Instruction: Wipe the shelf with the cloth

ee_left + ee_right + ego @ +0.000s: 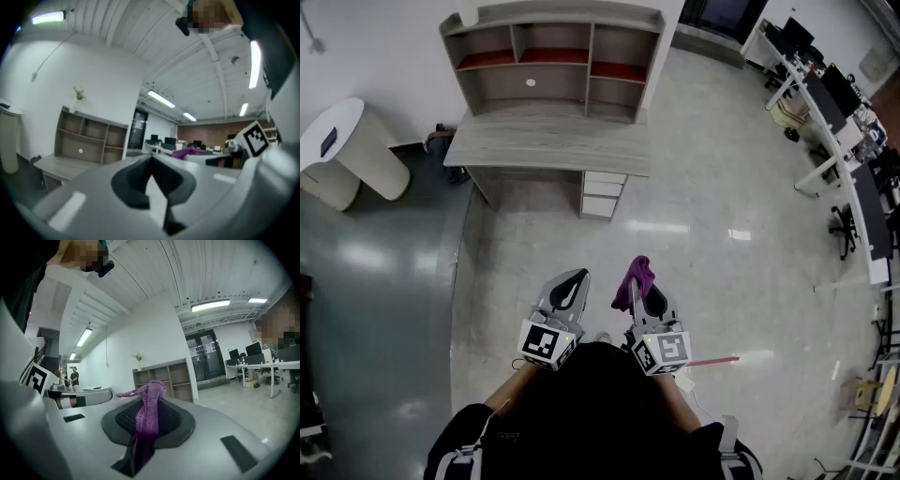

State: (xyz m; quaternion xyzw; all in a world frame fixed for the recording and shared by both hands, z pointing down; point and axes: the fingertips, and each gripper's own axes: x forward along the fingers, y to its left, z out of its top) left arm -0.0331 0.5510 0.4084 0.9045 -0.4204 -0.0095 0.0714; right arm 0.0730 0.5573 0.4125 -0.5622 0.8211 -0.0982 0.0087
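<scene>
A grey wooden shelf unit (553, 58) with open compartments stands on a desk (548, 142) against the far wall, well ahead of both grippers. The shelf (89, 139) shows at the left of the left gripper view, and the shelf (164, 379) stands beyond the jaws in the right gripper view. My right gripper (643, 286) is shut on a purple cloth (635, 279); the cloth (146, 420) hangs pinched between its jaws. My left gripper (569, 285) is held beside it, shut and holding nothing (151, 180).
A white rounded bin (347, 155) stands at the left by the wall. A small drawer unit (602, 194) sits under the desk. Office desks with monitors and chairs (830, 103) line the right side. The glossy floor (694, 225) lies between me and the desk.
</scene>
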